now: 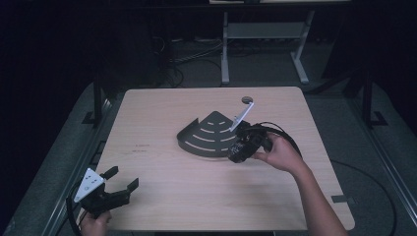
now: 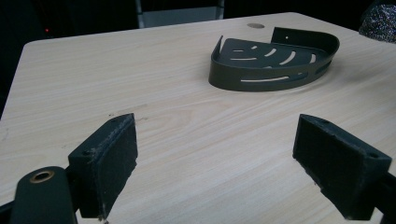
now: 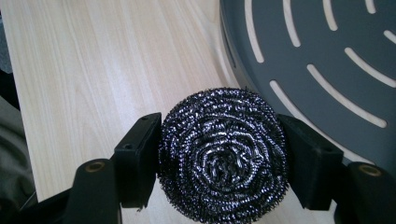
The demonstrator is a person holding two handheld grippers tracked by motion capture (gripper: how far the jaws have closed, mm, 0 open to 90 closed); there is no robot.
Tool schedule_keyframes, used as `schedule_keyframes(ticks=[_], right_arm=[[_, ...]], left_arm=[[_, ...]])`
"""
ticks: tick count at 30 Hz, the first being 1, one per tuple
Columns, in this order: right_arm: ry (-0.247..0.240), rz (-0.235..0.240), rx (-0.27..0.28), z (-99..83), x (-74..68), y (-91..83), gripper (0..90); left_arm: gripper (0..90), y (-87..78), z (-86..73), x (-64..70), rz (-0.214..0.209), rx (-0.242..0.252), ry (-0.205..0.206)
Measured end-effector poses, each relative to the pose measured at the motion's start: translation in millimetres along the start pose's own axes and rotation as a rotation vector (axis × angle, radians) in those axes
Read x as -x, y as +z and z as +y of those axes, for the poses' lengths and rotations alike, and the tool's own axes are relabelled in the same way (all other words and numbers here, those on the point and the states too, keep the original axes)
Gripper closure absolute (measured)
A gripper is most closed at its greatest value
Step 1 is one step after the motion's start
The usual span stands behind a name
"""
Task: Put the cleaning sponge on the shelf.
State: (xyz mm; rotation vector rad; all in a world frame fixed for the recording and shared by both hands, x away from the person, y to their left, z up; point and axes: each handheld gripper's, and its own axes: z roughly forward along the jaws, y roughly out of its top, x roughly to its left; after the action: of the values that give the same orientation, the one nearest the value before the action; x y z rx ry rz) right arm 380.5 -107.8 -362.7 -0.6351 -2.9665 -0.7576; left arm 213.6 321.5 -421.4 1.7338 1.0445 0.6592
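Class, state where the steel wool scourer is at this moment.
The steel wool scourer sits clamped between the right gripper's jaws, at the near edge of the dark slotted corner tray, right of the table's centre.

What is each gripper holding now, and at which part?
The right gripper clamps a steel wool scourer across its round sides. The left gripper is open and holds nothing.

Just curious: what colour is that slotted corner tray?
Dark grey tray, clearest in the left gripper view.
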Motion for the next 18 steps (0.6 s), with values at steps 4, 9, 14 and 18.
schedule_keyframes(ticks=[4,9,14,18], right_arm=[[0.004,-0.004,-0.012,3.1,3.4,-0.6,33.6],[0.003,-0.003,-0.019,8.8,6.5,-0.3,33.6],[0.006,0.003,-0.032,14.2,10.1,3.3,33.6],[-0.003,0.001,-0.041,20.1,11.6,4.8,33.6]], left_arm=[[13.1,0.1,0.1,0.1,0.0,0.0,0.001],[13.1,-0.2,0.2,-0.7,0.001,0.001,-0.001],[13.1,0.2,0.2,-1.4,0.002,0.001,-0.003],[13.1,0.7,0.3,-1.2,0.001,0.002,-0.005]])
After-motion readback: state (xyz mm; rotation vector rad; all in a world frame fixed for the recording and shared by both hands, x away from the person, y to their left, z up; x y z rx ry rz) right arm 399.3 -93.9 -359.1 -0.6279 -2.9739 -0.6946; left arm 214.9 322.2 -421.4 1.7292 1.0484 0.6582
